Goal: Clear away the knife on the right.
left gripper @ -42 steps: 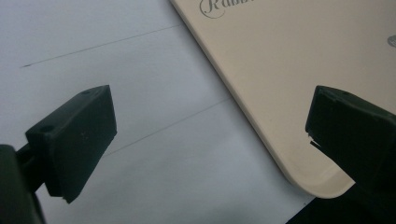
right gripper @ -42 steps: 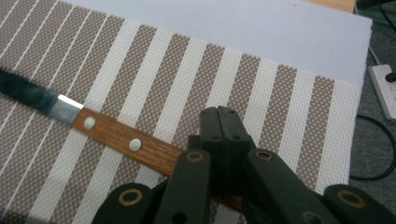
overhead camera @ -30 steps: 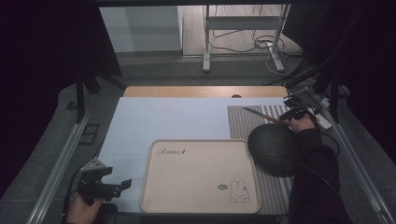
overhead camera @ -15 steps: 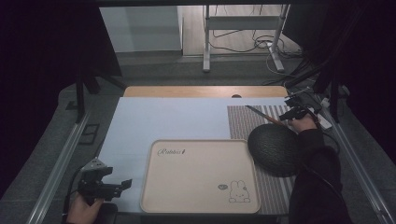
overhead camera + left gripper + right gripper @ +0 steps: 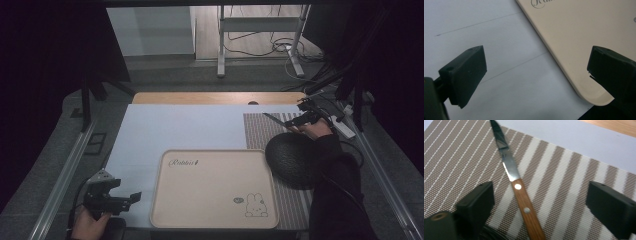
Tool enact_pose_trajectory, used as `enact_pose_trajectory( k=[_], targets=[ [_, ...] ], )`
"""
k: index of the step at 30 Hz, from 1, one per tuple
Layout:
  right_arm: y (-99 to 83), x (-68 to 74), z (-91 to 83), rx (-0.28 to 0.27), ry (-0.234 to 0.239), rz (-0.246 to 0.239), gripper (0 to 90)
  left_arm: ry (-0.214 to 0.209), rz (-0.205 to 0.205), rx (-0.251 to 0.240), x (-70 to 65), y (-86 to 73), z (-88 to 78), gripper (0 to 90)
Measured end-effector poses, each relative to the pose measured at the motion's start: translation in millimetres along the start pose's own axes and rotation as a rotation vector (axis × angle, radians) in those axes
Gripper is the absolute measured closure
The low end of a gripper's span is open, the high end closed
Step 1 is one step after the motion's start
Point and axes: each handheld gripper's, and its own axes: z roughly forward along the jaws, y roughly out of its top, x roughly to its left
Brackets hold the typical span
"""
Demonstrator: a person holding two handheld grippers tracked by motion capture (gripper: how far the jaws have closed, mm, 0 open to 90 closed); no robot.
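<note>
Wood-handled knife (image 5: 524, 202) lies on the striped mat (image 5: 564, 195) between the released right gripper (image 5: 539, 205); left gripper (image 5: 536, 75) gapes beside the tray (image 5: 584, 37).

Beyond the bench (image 5: 215, 97), a dim room shows grey floor (image 5: 165, 75), white metal stand legs (image 5: 220, 45) and loose cables (image 5: 260, 47).
</note>
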Motion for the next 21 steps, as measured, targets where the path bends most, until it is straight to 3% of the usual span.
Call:
enact_pose_trajectory(
  k=[1, 6, 11, 14, 16, 19, 20, 21],
  targets=[
    [1.0, 2.5, 2.2, 0.006, 0.002, -0.013, 0.6, 0.000, 0.000, 0.000, 0.0, 0.0, 0.0, 3.1],
    [4.1, 8.8, 9.5, 0.047, -0.001, -0.058, 0.0, -0.001, -0.001, 0.002, 0.2, 0.1, 0.1, 3.1],
    [4.4, 8.4, 17.9, 0.070, -0.004, -0.043, 0.0, -0.002, -0.001, 0.002, 0.3, 0.1, 0.2, 3.1],
    [1.9, 4.5, 26.0, 0.088, 0.010, 0.006, 0.0, -0.003, -0.002, 0.002, 0.5, 0.1, 0.1, 3.1],
    [1.3, 3.9, 27.5, 0.091, 0.011, 0.012, 0.0, -0.003, -0.003, 0.002, 0.7, 0.1, 0.2, 3.1],
    [0.6, 3.4, 28.7, 0.077, 0.004, 0.006, 0.0, -0.003, -0.003, 0.002, 0.7, 0.1, 0.1, 3.1],
    [0.2, 5.3, 29.0, 0.086, -0.015, -0.025, 0.5, -0.004, -0.003, 0.001, 0.8, 0.1, 0.1, 3.1],
    [0.2, 5.3, 29.0, 0.086, -0.015, -0.025, 0.5, -0.004, -0.003, 0.001, 0.8, 0.1, 0.1, 3.1]
  ],
)
